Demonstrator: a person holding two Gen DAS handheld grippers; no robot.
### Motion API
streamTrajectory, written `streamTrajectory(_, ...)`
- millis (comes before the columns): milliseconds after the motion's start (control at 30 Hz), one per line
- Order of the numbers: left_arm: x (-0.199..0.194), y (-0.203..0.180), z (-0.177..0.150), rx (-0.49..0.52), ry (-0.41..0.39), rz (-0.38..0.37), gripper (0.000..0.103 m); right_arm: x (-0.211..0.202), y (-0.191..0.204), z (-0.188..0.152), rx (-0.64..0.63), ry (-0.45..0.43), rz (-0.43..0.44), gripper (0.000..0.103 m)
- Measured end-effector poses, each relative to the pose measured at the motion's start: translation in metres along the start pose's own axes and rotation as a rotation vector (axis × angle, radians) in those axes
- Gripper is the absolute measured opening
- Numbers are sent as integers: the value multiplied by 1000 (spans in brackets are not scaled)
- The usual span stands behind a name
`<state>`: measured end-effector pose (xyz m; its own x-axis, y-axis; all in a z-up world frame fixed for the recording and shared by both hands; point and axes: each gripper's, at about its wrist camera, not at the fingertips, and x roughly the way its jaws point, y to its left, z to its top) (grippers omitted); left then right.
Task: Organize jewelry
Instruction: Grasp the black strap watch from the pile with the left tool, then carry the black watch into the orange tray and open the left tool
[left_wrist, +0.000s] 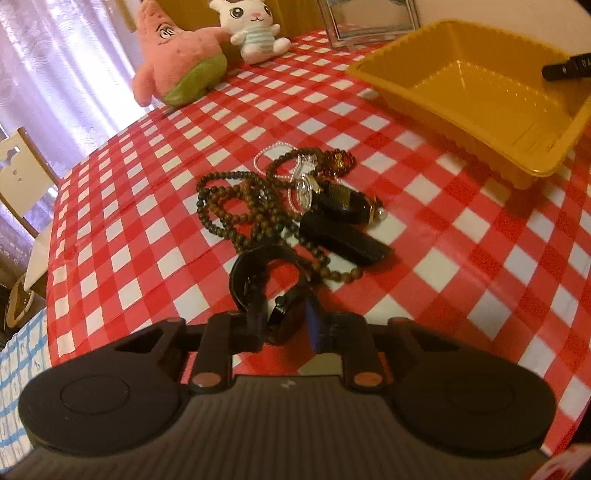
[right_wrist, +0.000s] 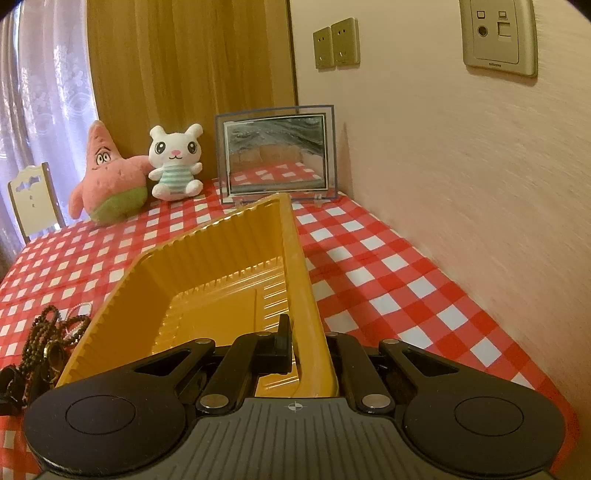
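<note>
On the red checked tablecloth lies a heap of jewelry: brown bead necklaces (left_wrist: 229, 206), a pearl bracelet (left_wrist: 271, 153), an amber bracelet (left_wrist: 338, 160) and a gold-cased watch (left_wrist: 343, 203) over a black case (left_wrist: 343, 240). My left gripper (left_wrist: 284, 321) is at the heap's near end, shut on the looped strap of a black watch (left_wrist: 264, 266). The yellow tray (left_wrist: 480, 99) stands empty to the right of the heap. My right gripper (right_wrist: 306, 332) is shut on the tray's (right_wrist: 221, 258) right wall, with one finger (right_wrist: 283, 330) inside; the other is hidden behind the wall. The bead necklaces (right_wrist: 40, 332) show left of the tray.
A pink star plush (right_wrist: 107, 177), a white bunny plush (right_wrist: 175, 162) and a glass picture frame (right_wrist: 277, 155) stand along the table's back edge. A wall (right_wrist: 461, 184) runs close along the right side. A chair (left_wrist: 22, 173) stands past the left table edge.
</note>
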<state>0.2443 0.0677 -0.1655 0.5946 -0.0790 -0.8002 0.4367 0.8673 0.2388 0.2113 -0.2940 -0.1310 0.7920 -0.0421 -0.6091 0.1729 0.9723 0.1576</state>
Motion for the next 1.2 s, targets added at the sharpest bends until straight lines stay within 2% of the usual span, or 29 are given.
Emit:
streamTrajectory(200,2,3,-6,-7,32,-41,13,-6,1,-1,-22,-5,14,5)
streamTrajectory(533,11,28,-6,-300,43,-134,10,-11,10,-5,-56,-35,8,5)
streamTrajectory(933,4,28,-1,-417,59,-102,9,-3,8,0,-85,-24,34,5)
streamTrajectory(1067,-11,24,9,-466,36,-106,9,1,5,5,-95,-18,52,5)
streamTrajectory(1200,-29,9,25,-471,-11,-122,9,3,4,6,-98,-11,74,5)
